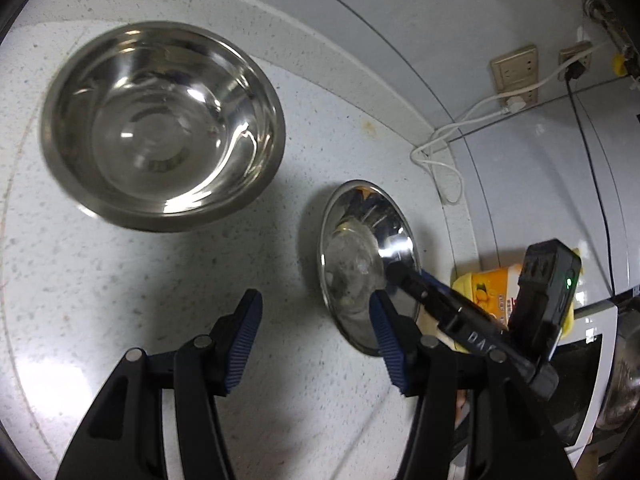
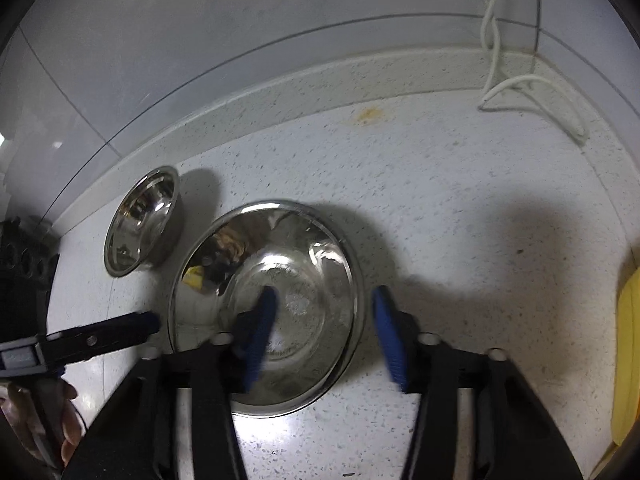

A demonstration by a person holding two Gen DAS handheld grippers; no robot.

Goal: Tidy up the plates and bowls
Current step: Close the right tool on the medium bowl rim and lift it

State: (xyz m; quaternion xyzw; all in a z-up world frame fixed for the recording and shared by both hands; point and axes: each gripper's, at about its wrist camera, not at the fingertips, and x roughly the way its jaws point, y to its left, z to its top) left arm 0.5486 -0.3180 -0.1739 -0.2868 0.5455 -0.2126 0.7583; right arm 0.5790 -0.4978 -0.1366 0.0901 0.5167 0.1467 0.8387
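Observation:
A large steel bowl (image 1: 160,124) stands on the speckled counter (image 1: 100,280), up and left of my left gripper (image 1: 316,340). That gripper hangs open over bare counter with nothing between its blue pads. To its right lies a shallower steel bowl (image 1: 364,264), which fills the middle of the right wrist view (image 2: 272,304). My right gripper (image 2: 324,336) straddles that bowl's right rim, one finger inside and one outside, pads not pressing. The large bowl (image 2: 140,220) shows at the back left. The left gripper (image 2: 132,328) pokes in from the left.
A yellow-orange bottle (image 1: 492,292) and a white appliance (image 1: 592,360) sit at the right. Wall sockets (image 1: 516,72) and a white cable (image 1: 440,160) hang by the backsplash. A black rack (image 2: 20,272) is at far left, a yellow item (image 2: 628,352) at far right.

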